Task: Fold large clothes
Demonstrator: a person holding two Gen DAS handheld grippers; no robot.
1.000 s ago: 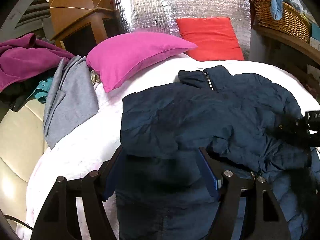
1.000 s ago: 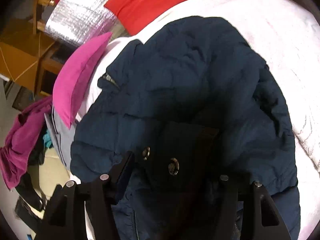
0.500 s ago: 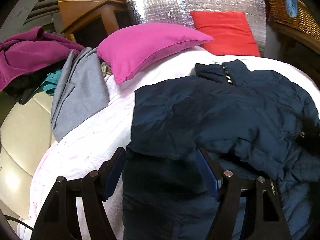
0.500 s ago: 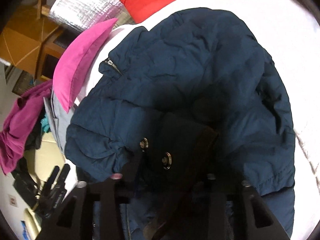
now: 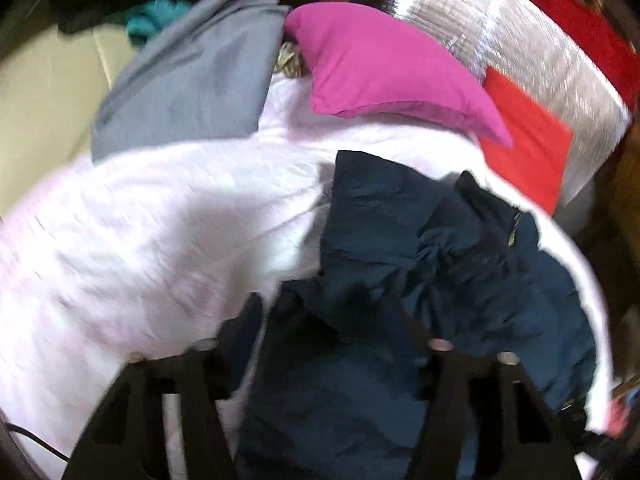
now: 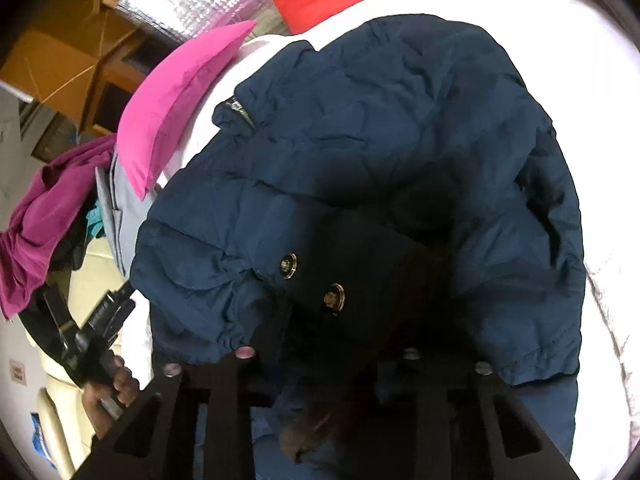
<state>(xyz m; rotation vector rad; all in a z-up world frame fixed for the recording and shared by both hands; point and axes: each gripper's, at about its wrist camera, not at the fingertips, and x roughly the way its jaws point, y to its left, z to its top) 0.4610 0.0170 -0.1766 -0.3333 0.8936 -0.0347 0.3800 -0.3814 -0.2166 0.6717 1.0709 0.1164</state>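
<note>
A navy quilted jacket [image 6: 392,128] lies rumpled on a white bed cover [image 5: 160,216]. In the left wrist view the jacket [image 5: 460,264] is bunched to the right, and its fabric fills the space between my left gripper's [image 5: 324,320] wide-set fingers; the view is blurred. My right gripper [image 6: 328,344] has a black part of the jacket with two gold snap buttons [image 6: 334,298] bunched between its fingers. The fingertips of both grippers are hidden by cloth. The left gripper and the hand on it [image 6: 108,364] show at the lower left of the right wrist view.
A pink pillow [image 5: 384,68] and a red cushion [image 5: 528,152] lie at the head of the bed before a silver quilted panel [image 5: 520,36]. A grey garment [image 5: 192,80] and a magenta one [image 6: 48,216] are heaped at the left. A wooden chair [image 6: 72,40] stands behind.
The left gripper has swung left and pulled back, so the jacket now sits right of centre in its view. The right gripper has lifted the black buttoned part higher over the jacket.
</note>
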